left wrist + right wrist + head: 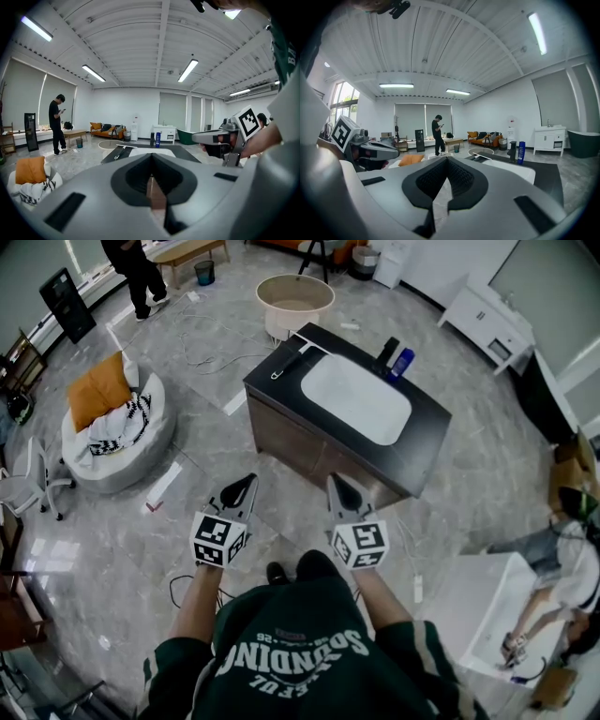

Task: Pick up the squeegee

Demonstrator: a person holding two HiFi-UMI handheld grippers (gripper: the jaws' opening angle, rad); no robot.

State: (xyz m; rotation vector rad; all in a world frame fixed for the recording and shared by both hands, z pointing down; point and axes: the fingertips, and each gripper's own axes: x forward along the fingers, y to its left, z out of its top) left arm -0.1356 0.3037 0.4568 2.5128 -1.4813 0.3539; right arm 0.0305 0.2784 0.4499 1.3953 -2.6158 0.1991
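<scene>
We stand before a dark, matte rectangular tabletop (427,432) with a smooth white basin (356,397) of rounded corners sunk into it, on a glossy grey marbled floor (206,442). The squeegee (289,362) lies flat at the far left corner of that tabletop, just beside the basin: a thin pale blade bar along the far edge and a slim handle that runs from it toward the left (its material is too small for us to tell). A blue bottle (402,362) and a black bottle (388,351) stand upright at the far edge, right of the squeegee. Our left gripper (241,487) and right gripper (339,486) hover side by side near the tabletop's near edge, well apart from the squeegee. Both pairs of grey, black-padded jaws are clenched together, grasping nothing.
</scene>
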